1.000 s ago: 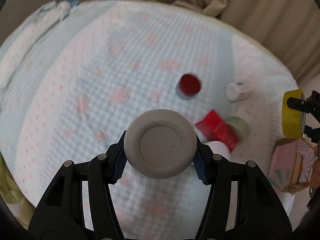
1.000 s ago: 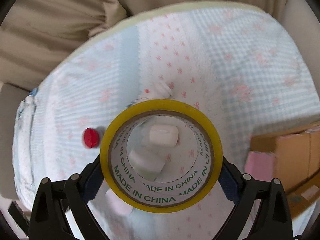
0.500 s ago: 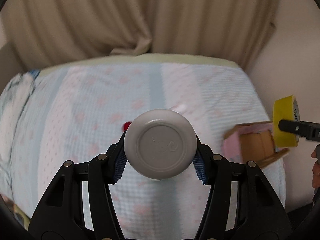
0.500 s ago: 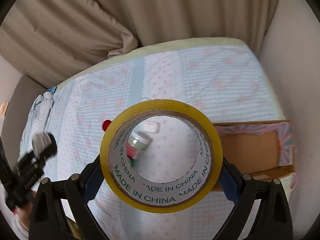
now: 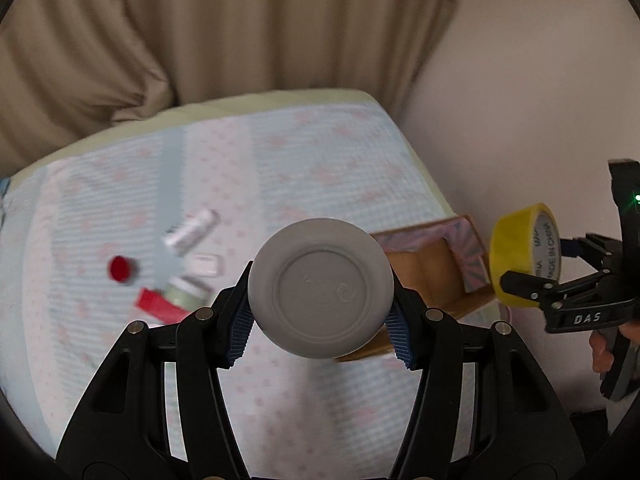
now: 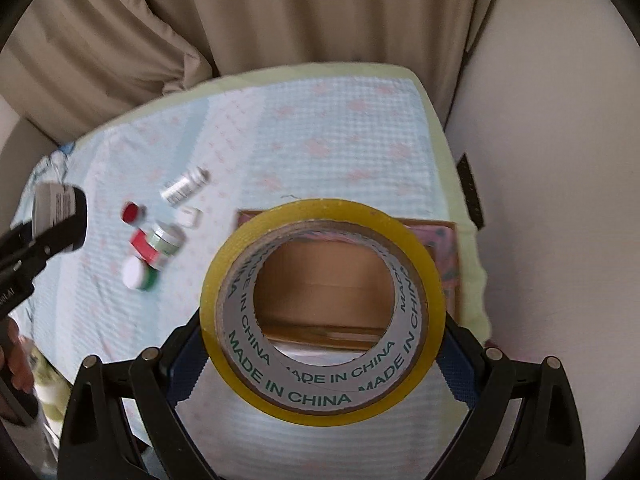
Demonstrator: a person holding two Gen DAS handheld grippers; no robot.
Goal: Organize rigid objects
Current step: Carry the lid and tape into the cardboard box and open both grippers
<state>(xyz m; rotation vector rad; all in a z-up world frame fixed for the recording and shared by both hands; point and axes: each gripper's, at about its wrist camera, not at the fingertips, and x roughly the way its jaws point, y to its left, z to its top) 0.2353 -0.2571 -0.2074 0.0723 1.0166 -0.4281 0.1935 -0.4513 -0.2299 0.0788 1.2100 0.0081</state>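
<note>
My left gripper (image 5: 320, 292) is clamped on a round grey disc (image 5: 319, 287), its flat face turned toward the lens, rim pinched between the blue pads (image 5: 239, 334). My right gripper (image 6: 322, 354) is clamped on a roll of yellow tape (image 6: 323, 356), held by its outer rim with the core open toward the camera.

Through that core I see brown cardboard: the open box (image 6: 446, 248) with pink patterned flaps lies straight ahead of and below the right claw. From the left wrist view the same box (image 5: 430, 264) sits ahead and off to the right, partly behind the disc. I judge the right hand nearer, so the tape should go in first.

Well apart to the left on the checked bedspread (image 6: 320, 140) lie the remaining small items, blurred: a white tube (image 6: 184, 186), a red-capped jar (image 6: 132, 212), a green-and-white jar (image 6: 162, 242).
</note>
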